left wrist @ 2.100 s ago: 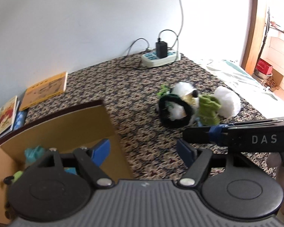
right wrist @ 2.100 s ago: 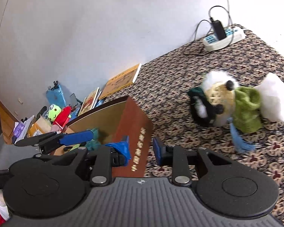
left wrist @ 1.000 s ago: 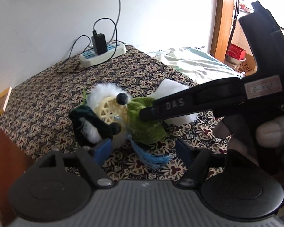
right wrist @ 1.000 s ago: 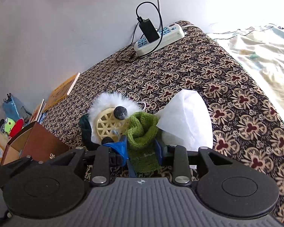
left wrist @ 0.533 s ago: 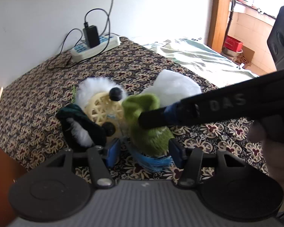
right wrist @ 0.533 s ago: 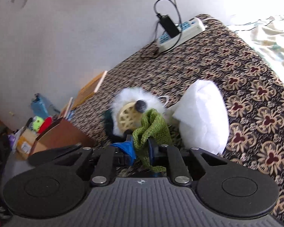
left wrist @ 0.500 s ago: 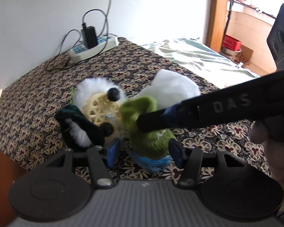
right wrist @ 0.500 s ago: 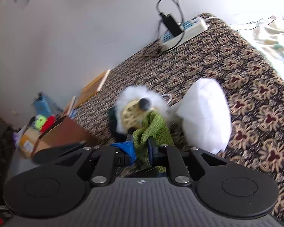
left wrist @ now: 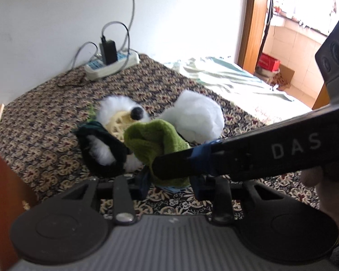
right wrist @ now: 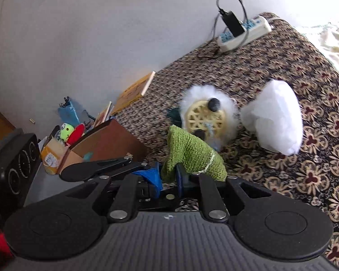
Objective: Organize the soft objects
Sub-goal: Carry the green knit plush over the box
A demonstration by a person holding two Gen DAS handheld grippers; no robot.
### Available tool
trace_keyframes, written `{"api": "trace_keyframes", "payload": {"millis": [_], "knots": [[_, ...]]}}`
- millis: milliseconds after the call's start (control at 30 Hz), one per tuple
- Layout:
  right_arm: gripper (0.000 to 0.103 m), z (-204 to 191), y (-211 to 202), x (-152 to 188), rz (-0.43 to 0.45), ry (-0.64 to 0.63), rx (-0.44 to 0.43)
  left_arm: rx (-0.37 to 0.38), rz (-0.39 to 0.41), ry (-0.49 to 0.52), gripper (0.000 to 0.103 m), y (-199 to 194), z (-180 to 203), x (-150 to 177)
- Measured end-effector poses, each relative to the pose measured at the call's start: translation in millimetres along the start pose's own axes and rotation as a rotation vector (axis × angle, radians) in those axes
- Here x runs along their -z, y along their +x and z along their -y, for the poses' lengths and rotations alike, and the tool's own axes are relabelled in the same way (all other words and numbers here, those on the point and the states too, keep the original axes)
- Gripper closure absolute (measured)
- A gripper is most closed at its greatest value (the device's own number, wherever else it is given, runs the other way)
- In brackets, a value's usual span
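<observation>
White wall and a patterned brown cloth (left wrist: 45, 122) fill the left wrist view, with a white power strip (left wrist: 111, 64) and its black plug lying near the wall. On the cloth sits a pile of soft things: a white fluffy toy (left wrist: 117, 108) with a yellow lattice ball, a dark green and white furry ring (left wrist: 99, 151) and a white stuffing lump (left wrist: 196, 117) behind. A green knitted piece (left wrist: 151, 140) is raised in front of them. The left gripper (left wrist: 169, 185) has its blue pads on either side of the lower end of this green piece; its jaws have just been closing, but I cannot tell if the pads already press on it. The right gripper (left wrist: 160, 164) crosses the view from the right, a long black bar, and its tip lies against the green piece.

From the right wrist view, the same cloth (right wrist: 316, 169) is seen. The right gripper (right wrist: 169, 178) is clenched on the green knitted piece (right wrist: 192, 153), which hangs over its fingers, above the cloth. The fluffy toy (right wrist: 205, 110) and the stuffing lump (right wrist: 278, 122) lie beyond, apart from the gripper. At left stands a brown cardboard box (right wrist: 106, 142), open at the top, and one black finger of the left gripper (right wrist: 97, 169) reaches in front of it.
</observation>
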State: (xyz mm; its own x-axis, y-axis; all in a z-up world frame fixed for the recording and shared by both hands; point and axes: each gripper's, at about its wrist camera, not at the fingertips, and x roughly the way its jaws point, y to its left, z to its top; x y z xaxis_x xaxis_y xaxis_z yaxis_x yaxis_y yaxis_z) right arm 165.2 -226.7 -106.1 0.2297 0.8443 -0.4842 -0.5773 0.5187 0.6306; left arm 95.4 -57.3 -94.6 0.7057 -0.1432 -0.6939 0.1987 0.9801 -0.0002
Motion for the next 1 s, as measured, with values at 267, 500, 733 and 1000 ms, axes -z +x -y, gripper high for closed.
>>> {"api": "trace_keyframes", "payload": {"millis": [267, 500, 733, 1000], "knots": [[0.103, -52, 9, -8, 0.035, -0.071, -0.073, -0.073, 0.108, -0.027, 0.07, -63, -25, 6], [0.103, -116, 42, -11, 0.027, -0.171, -0.16, -0.156, 0.164, -0.105, 0.07, -121, -76, 24], [0.103, -175, 99, -3, -0.019, -0.265, -0.224, -0.245, 0.165, -0.172, 0.07, -155, -132, 53], [0.103, -221, 155, 15, -0.05, -0.304, -0.226, -0.279, 0.134, -0.259, 0.07, -168, -192, 83]]}}
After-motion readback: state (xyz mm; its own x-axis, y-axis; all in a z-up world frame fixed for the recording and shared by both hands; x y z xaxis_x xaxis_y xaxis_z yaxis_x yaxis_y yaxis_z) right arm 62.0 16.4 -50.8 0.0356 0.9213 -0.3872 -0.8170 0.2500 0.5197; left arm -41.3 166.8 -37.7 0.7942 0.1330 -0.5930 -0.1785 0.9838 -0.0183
